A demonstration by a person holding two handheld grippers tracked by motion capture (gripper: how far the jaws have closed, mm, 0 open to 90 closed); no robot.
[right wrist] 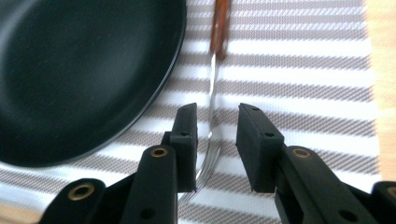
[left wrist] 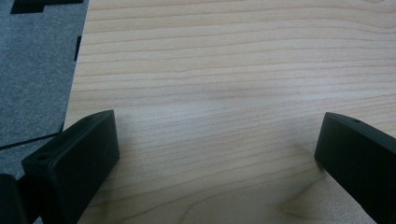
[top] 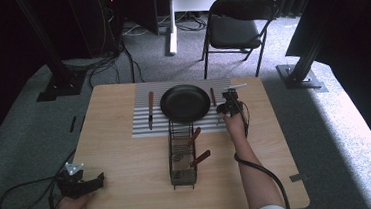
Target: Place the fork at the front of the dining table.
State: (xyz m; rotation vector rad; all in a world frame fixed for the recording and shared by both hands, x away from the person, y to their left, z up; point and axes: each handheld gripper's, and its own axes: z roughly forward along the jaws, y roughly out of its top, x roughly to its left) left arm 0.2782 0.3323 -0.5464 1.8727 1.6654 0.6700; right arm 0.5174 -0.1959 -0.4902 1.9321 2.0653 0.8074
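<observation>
A black plate sits on a striped placemat at the far middle of the wooden table. A wood-handled knife lies left of it. A wood-handled fork lies right of it. My right gripper hovers low over the fork. In the right gripper view its jaws stand a little apart astride the fork's metal stem, which rests on the placemat beside the plate; the pads do not press it. My left gripper rests at the near left corner, open over bare wood.
A black wire basket stands in the middle of the table, with two wood-handled utensils leaning out of it. A folding chair stands beyond the far edge. Dark frame posts and cables lie on the carpet around.
</observation>
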